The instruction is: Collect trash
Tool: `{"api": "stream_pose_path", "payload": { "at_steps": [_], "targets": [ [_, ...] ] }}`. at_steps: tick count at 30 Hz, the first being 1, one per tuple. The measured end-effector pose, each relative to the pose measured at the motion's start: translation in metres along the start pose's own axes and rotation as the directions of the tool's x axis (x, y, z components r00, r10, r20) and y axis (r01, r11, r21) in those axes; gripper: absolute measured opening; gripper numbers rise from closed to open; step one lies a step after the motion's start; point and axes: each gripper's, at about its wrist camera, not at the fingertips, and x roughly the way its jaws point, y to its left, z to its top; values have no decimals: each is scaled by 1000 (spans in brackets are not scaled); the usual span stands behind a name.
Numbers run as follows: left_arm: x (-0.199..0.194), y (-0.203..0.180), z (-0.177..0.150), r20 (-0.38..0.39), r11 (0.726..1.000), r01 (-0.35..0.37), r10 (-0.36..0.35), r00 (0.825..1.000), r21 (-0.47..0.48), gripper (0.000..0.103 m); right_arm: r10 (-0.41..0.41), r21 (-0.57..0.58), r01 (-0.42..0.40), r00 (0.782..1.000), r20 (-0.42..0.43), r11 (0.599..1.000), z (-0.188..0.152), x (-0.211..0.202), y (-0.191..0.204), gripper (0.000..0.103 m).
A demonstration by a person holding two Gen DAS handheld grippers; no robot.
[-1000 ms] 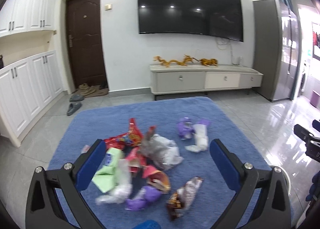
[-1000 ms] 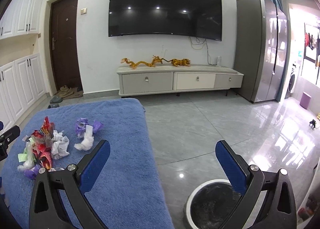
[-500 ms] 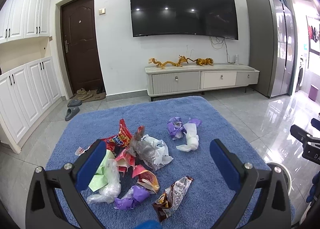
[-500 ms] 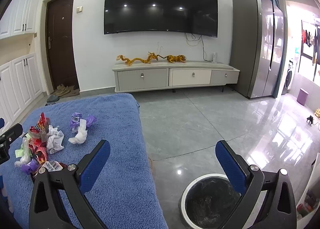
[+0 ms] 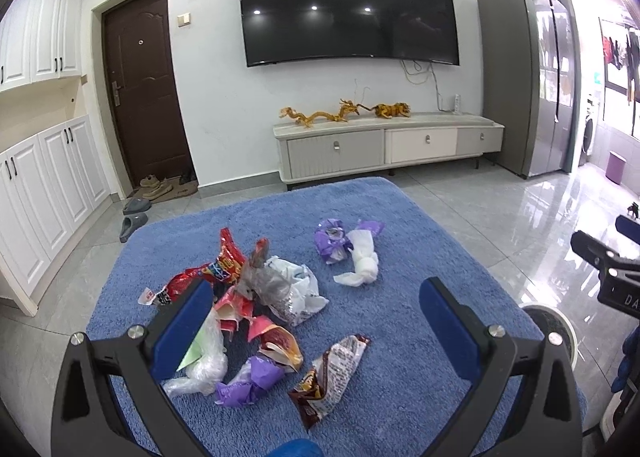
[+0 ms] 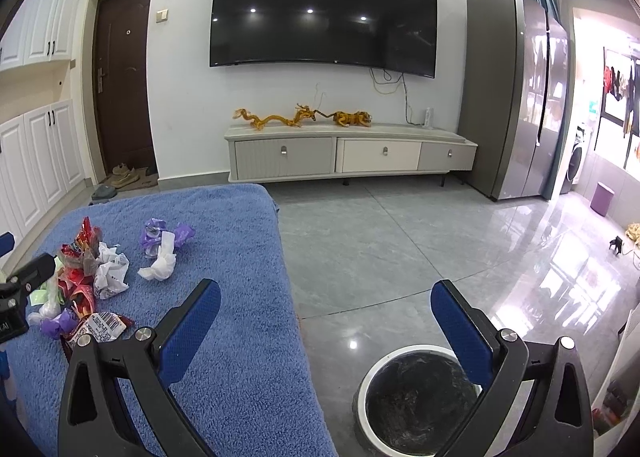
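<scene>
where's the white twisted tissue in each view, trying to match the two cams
Left wrist view: the white twisted tissue lies right of centre on the blue towel, just right of the purple wrapper.
Right wrist view: the same tissue sits at left, right of the trash pile, below that purple wrapper.
Shared landmark: the purple wrapper touching it; behind, the wall TV.

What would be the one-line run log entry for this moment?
left gripper: open, empty, over wrappers | right gripper: open, empty | bin: on floor beside table | nothing collected yet
</scene>
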Motion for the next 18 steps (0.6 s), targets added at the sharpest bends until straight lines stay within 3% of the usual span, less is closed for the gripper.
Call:
{"api": "stream_pose_path", "payload": {
  "at_steps": [2, 18],
  "targets": [
    [-2, -1, -1, 0, 1000, 2, -2, 1000, 7, 103, -15, 2, 15, 1000, 3, 1000, -6, -7, 34, 103],
    [-2, -7, 8, 24, 1000, 22, -23, 999, 13, 103, -48, 23, 48, 999, 18, 999, -13, -12, 65, 103]
  ]
}}
